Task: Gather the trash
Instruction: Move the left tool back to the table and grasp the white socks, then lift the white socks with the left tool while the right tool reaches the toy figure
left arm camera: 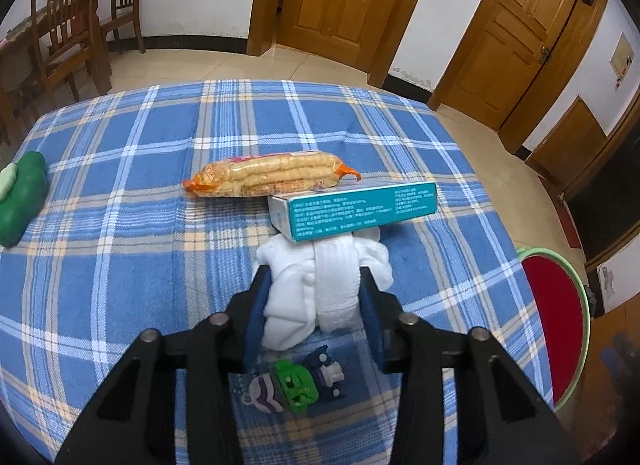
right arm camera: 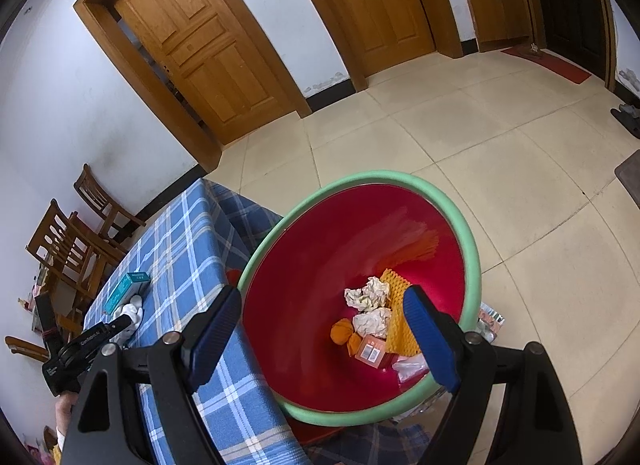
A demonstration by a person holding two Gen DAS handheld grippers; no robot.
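Two pads of the left gripper [left arm camera: 316, 297] clench the white cloth [left arm camera: 320, 289] at table [left arm camera: 120, 265] centre (soft, light, squashy); grip its bunched middle. Right gripper [right arm camera: 324, 329] gapes empty over the bin [right arm camera: 472, 249].

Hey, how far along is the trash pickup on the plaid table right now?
Partly done. Crumpled paper and other scraps already lie in the red bin. The left gripper is closed on a white sock bundle. A snack packet, a teal box and a small toy remain on the table. The right gripper, open and empty, hovers over the bin.
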